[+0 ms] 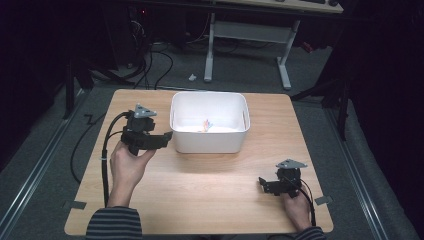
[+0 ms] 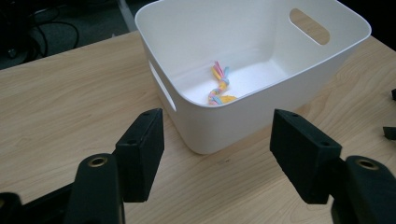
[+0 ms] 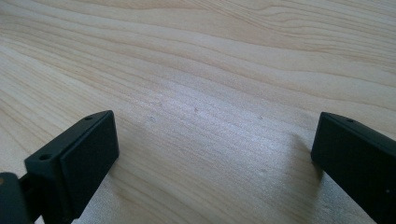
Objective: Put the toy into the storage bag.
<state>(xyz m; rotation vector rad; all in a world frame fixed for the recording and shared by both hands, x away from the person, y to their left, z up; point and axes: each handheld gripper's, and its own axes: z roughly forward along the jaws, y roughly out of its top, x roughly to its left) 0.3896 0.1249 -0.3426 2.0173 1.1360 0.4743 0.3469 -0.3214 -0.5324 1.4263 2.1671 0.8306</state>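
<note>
1. One white bin [image 1: 209, 142] sits upper centre on the desk [image 1: 210, 185]; one coloured rope toy [image 2: 219, 87] lies inside.
2. Two tools: left hand-held gripper [image 2: 217, 149] gapes empty just beside the bin; right hand-held gripper [image 3: 212, 154], lower right, wide open, empty.
3. The left gripper view reveals the bin's handle slots.

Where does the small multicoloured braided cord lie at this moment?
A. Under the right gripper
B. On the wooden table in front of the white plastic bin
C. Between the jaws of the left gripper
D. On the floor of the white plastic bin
D: the small multicoloured braided cord rests on the inner floor of the white plastic bin, while the left gripper stands open and empty before the bin's corner.
</note>
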